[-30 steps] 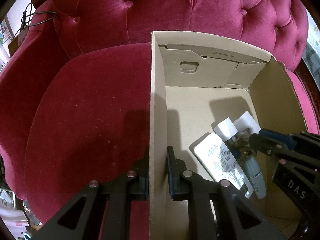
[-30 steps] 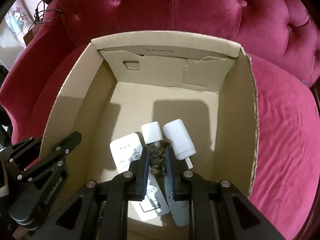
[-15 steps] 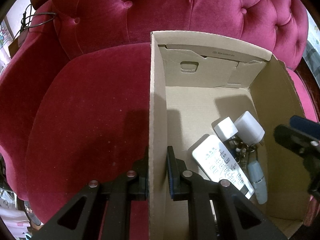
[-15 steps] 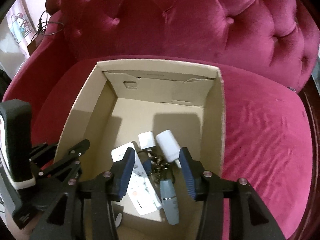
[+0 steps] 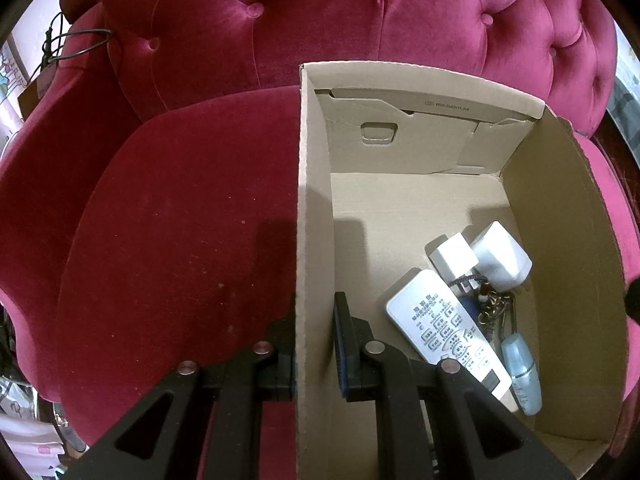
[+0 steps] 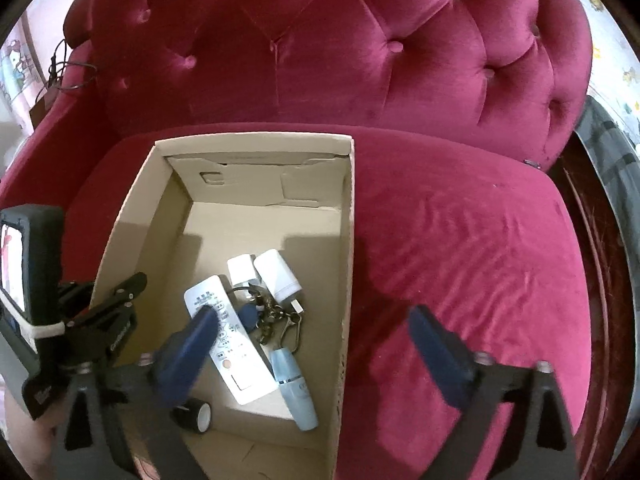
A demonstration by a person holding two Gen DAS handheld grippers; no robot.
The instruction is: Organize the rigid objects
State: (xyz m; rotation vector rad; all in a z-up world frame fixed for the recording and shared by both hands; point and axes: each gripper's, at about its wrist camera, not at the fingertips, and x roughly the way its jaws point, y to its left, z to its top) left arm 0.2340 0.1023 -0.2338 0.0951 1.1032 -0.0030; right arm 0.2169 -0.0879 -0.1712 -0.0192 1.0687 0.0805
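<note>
Left gripper (image 5: 315, 334) clamps the corrugated cardboard box (image 5: 314, 200) wall at 6 o'clock; right gripper (image 6: 316, 344) gapes above velvet sofa (image 6: 460, 240).

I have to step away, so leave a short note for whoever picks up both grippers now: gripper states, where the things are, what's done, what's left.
Left gripper: jaws shut on the left wall of the open brown cardboard box, steadying it on the red velvet sofa.
Right gripper: jaws open and empty, above the box's right wall.
In the box: white remote control, two white chargers, metal keychain with blue fob, pale blue bottle, small black-and-white roll.
Done: those items are boxed.
Left: nothing loose shows on the sofa; check outside the views before finishing.
</note>
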